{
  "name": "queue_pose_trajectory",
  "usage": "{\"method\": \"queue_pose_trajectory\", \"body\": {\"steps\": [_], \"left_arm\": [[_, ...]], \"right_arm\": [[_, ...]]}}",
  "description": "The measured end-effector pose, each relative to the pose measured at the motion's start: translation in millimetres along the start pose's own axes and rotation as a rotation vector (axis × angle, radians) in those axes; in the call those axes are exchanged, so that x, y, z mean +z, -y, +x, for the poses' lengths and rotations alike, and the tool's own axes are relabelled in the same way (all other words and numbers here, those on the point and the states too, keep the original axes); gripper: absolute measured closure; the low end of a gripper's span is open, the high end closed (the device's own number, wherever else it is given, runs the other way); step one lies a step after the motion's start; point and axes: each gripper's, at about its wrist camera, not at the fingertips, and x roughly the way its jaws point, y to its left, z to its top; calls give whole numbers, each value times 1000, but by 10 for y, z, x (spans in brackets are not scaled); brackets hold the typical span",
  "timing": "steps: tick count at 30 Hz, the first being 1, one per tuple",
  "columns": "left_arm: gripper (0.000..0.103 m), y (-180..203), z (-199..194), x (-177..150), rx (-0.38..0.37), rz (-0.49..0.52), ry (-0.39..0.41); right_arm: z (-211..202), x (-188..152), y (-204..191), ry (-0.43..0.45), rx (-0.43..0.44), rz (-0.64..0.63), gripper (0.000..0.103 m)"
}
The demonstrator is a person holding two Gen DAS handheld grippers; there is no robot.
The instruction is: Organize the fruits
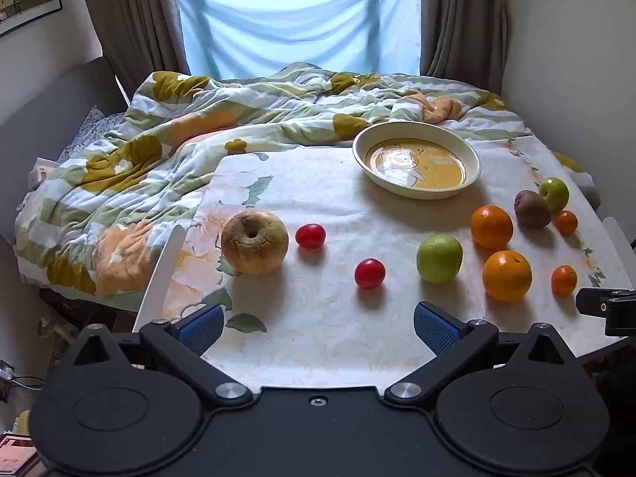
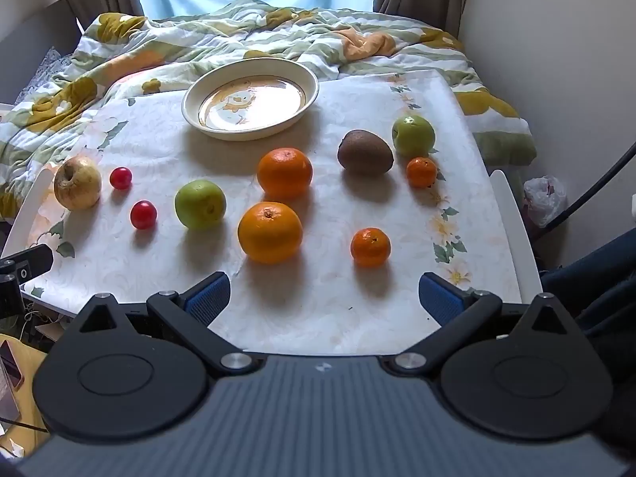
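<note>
Fruit lies scattered on a small table with a floral cloth (image 2: 318, 310). A cream bowl (image 2: 308, 75) with nothing in it stands at the back. In the right wrist view I see a wrinkled yellow apple (image 2: 77, 183), two red plums (image 2: 120, 178) (image 2: 143, 214), two green apples (image 2: 200, 204) (image 2: 413, 136), two oranges (image 2: 284, 173) (image 2: 270, 232), a kiwi (image 2: 365, 153) and two mandarins (image 2: 421, 172) (image 2: 370, 247). My right gripper (image 2: 324, 300) stands open over the table's near edge, holding nothing. My left gripper (image 1: 318, 328) is open too, short of the nearer plum (image 1: 369, 273) and the wrinkled apple (image 1: 254, 241).
Behind the table a bed carries a rumpled flowered quilt (image 1: 198, 131), with curtains and a window beyond. White chair rails (image 1: 163, 274) (image 2: 512, 222) flank the table. A wall rises at the right, a plastic bag (image 2: 544, 198) lies on the floor.
</note>
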Motion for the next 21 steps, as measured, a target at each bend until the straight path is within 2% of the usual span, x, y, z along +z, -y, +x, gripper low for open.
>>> {"method": "queue_pose_trajectory", "body": {"steps": [21], "left_arm": [[0, -112, 46, 26, -12, -26, 13]], "right_arm": [[23, 36, -10, 0, 4, 1, 0]]}}
